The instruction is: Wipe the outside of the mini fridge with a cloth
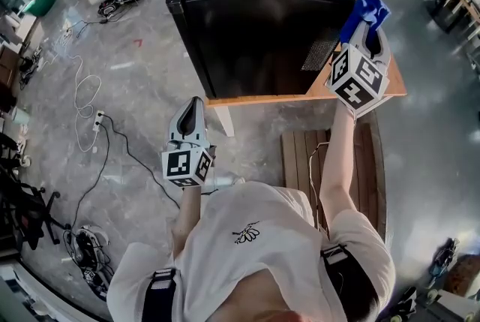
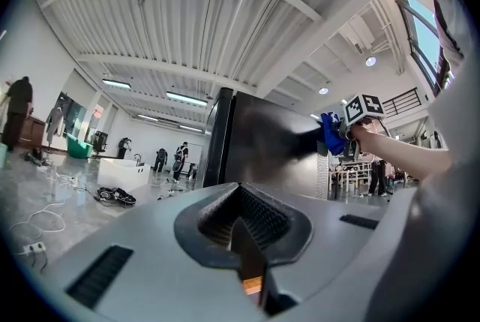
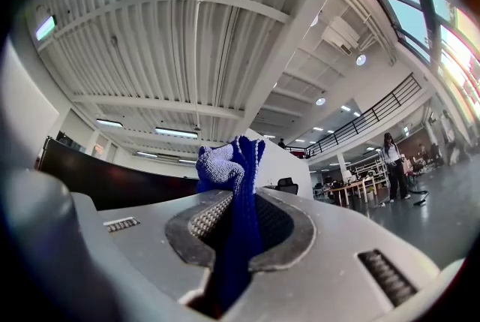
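Fridge (image 1: 262, 5) sat on the counter (image 1: 262, 98), ahead of both tools. Cloth (image 1: 366, 11) was by its right side near the top edge; couldn't tell if touching. Right tool (image 1: 367, 31) was nearer, just right of the fridge, clamped on the cloth. Left tool (image 1: 193, 116) hung low, well short of it, jaws together, empty.
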